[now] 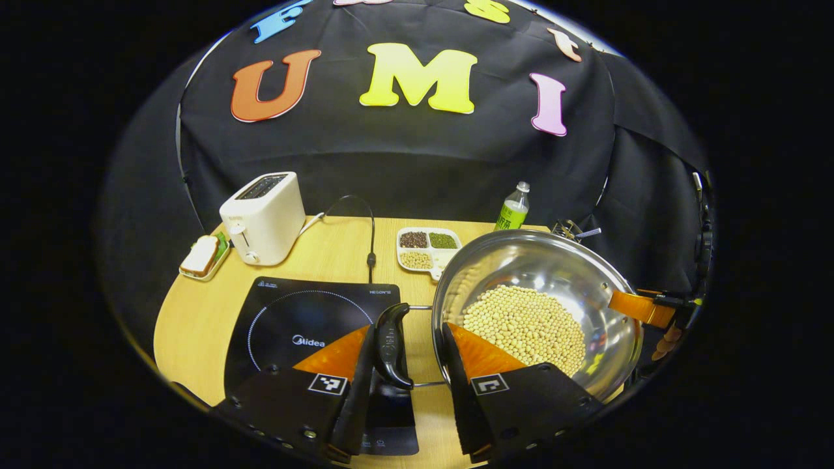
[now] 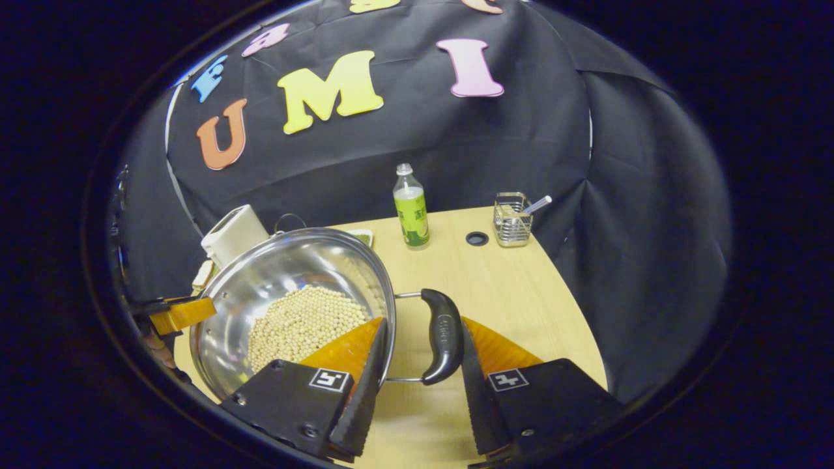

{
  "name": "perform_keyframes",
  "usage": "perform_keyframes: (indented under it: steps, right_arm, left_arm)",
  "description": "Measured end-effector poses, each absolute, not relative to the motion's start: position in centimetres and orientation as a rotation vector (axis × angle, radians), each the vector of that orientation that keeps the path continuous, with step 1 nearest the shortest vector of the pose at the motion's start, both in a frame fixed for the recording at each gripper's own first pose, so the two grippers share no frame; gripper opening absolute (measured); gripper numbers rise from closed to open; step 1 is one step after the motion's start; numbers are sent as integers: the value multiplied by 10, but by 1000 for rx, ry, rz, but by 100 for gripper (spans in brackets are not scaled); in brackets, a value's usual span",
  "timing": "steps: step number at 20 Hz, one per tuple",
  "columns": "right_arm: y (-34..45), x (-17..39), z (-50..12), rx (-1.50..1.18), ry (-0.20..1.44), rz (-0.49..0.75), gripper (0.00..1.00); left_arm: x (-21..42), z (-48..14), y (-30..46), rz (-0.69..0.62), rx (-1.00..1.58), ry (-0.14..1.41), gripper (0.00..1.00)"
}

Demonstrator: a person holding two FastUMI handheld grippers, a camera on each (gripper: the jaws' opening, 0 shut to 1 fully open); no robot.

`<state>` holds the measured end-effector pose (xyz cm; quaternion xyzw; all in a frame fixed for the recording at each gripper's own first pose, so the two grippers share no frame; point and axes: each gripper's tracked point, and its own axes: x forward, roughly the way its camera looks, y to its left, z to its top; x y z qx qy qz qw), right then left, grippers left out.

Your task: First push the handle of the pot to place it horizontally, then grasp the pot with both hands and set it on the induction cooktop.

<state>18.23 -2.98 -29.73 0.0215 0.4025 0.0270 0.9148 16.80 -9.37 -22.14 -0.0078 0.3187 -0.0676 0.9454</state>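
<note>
Left gripper view: your left gripper (image 1: 410, 365) sits at bottom centre with its fingers apart, straddling one black side handle (image 1: 392, 345) of the steel pot (image 1: 560, 270); the handle lies against the inner face of the finger on the left, while the other finger reaches over the pot's rim, so the jaws are not clamped on it. The pot, holding a bed of pale beans (image 1: 528, 326), fills the lower right of the frame, with the black induction cooktop (image 1: 287, 319) just beside it at lower left on the wooden table (image 1: 195, 312). Whether the pot rests on the table or is lifted cannot be told. A white toaster (image 1: 264, 218) and a slice of bread on a small tray (image 1: 202, 257) stand at upper left, a divided dish of grains (image 1: 427, 247) and a green-labelled bottle (image 1: 513, 208) behind the pot. Right gripper view: your right gripper (image 2: 420, 384) at bottom centre likewise has its fingers spread around the opposite handle (image 2: 443, 335), one finger inside the rim, the other touching the handle's outer side. A wire basket (image 2: 511, 221) stands at upper right.
</note>
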Motion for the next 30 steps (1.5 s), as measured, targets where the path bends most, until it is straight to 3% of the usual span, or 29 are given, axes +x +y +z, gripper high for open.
perform_keyframes:
  steps: [13,30]
  right_arm:
    - [62,194,-235,62,746,94,63]
    - [194,196,-329,-40,890,227,63]
  left_arm:
    - [171,-167,-17,-133,-56,593,54]
    - [169,-223,120,49,-89,690,54]
